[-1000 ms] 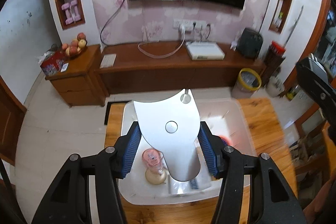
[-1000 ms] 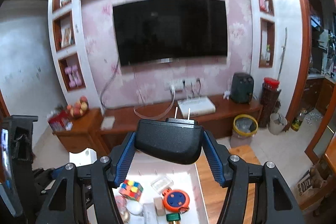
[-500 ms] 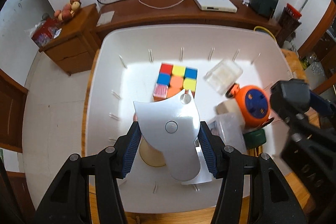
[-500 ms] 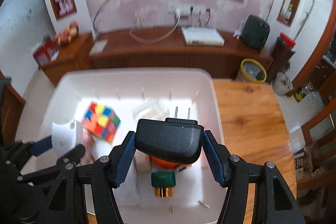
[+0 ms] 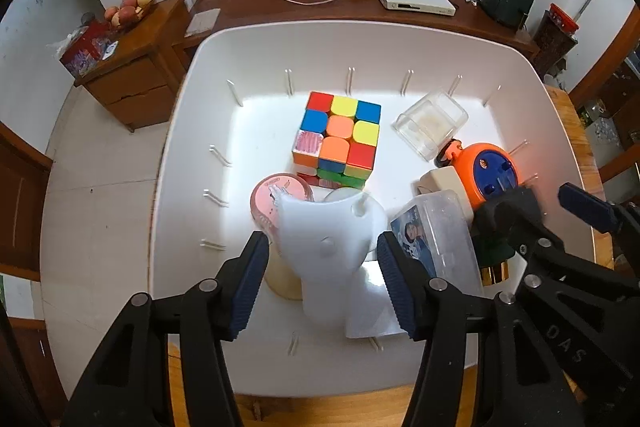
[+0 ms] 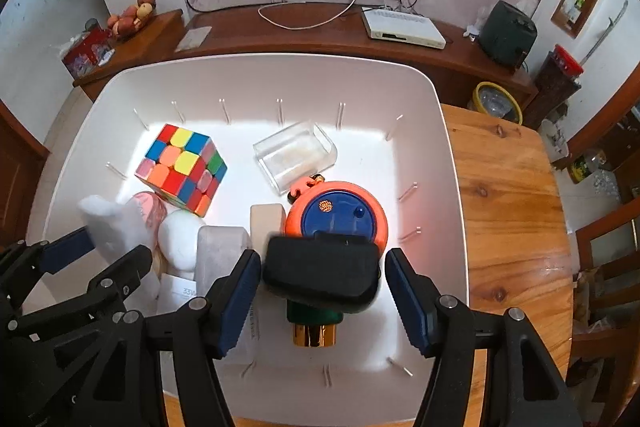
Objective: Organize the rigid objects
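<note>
- Black adapter [image 6: 322, 273] sits between my right gripper [image 6: 320, 291] fingers, over the white bin [image 6: 444, 163], above the green-and-gold item [image 6: 314, 323] and orange reel [image 6: 336, 215]. There's a gap on both sides and its outline is blurred, so I read the right jaws as spread and the adapter as released or dropping.
- White plastic piece [image 5: 324, 247] is the same story in my left gripper [image 5: 320, 275]: pads stand clear of it, it's smeared, jaws spread. It's over the pink-lidded jar [image 5: 276, 195] and clear card box [image 5: 436, 227].
- Handling guess: adapter is dense, stiff and smooth-shelled, best taken across its flat sides. The white piece looks light, thin and rigid, so pinch the narrow stem.
- Neither seems fragile. The clear open box [image 6: 296, 155] may crack if hit.
- Rubik's cube [image 5: 338, 139] sits mid-bin, clear of both grippers.
- Hard to see: adapter prongs, whatever lies under both items, and the white egg-shaped thing [image 6: 180, 239], which is partly covered. I can't tell whether either piece is touching the pile yet.
</note>
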